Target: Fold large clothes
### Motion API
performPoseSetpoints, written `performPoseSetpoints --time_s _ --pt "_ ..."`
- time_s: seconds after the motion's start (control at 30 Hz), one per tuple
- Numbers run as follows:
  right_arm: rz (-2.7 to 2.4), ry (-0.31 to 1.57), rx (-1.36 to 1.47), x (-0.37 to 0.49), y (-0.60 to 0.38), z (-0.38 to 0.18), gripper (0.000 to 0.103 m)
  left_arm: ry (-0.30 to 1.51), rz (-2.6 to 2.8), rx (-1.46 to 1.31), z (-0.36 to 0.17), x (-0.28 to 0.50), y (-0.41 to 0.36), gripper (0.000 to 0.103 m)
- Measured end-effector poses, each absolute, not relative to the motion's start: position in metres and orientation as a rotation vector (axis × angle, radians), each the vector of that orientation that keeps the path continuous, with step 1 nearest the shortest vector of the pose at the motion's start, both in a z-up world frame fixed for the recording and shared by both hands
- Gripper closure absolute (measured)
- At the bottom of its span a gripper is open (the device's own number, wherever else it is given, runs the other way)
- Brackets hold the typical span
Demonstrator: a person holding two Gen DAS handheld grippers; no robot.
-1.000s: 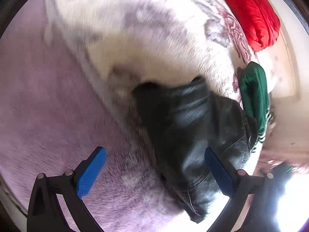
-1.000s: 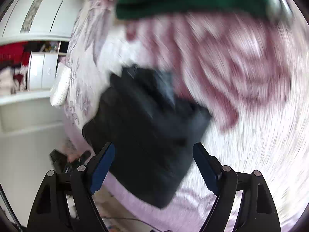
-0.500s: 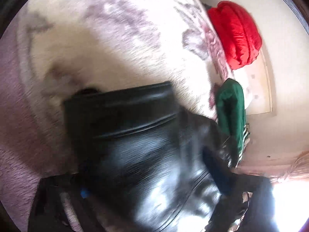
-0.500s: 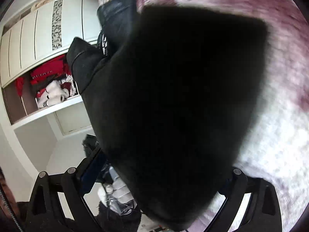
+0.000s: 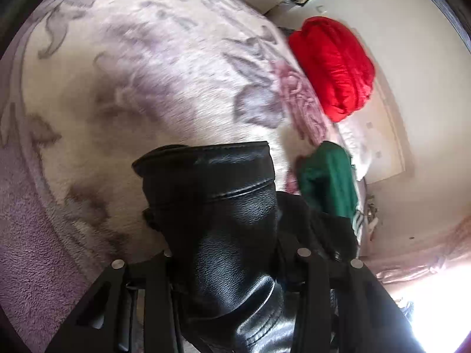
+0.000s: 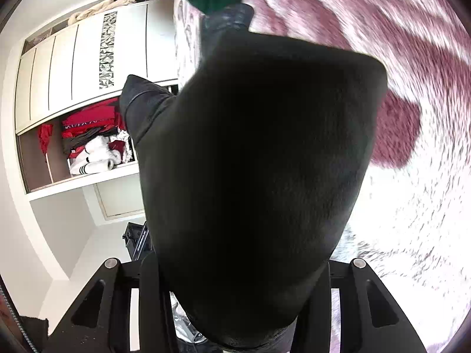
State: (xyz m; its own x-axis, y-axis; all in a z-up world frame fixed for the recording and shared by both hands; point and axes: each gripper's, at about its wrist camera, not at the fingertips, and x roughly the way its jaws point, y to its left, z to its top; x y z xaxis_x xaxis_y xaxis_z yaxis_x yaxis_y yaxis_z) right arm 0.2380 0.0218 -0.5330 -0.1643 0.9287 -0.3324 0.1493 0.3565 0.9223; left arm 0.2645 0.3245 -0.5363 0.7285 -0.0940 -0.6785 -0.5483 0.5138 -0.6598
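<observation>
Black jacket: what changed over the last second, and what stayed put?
Both claws, open a second ago, closed on the black jacket and lifted it off the blanket: left claw, right claw. The red bundle and green garment stayed put.

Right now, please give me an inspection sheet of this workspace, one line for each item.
Surface: fluffy floral blanket, pink and cream.
Job's things: black leather jacket, lifted, one part in each gripper.
Clutter: green garment and red bundle beyond the jacket.
Grippers: left gripper and right gripper both shut on the jacket; fingertips hidden.
Cables: nothing seen.
Surroundings: white wardrobe, open shelf of clothes.
</observation>
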Motion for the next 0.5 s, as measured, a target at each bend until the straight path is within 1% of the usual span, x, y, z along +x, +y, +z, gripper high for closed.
performPoseSetpoints --time_s 0.27,0.33,0.47,0.5 --pt "1.03 1.52 0.921 0.288 0.011 -0.453 0.059 0.659 0.249 -1.016 -0.493 0.289 0.313 0.07" --pt "1.045 1.505 0.915 0.304 0.005 -0.431 0.059 0.634 0.223 -1.006 -0.475 0.308 0.308 0.07" --pt "1.055 1.47 0.886 0.348 -0.008 -0.378 0.059 0.607 0.188 -0.99 -0.444 0.344 0.301 0.07" --pt "1.064 1.464 0.885 0.363 -0.019 -0.355 0.059 0.595 0.181 -0.989 -0.435 0.35 0.3 0.07"
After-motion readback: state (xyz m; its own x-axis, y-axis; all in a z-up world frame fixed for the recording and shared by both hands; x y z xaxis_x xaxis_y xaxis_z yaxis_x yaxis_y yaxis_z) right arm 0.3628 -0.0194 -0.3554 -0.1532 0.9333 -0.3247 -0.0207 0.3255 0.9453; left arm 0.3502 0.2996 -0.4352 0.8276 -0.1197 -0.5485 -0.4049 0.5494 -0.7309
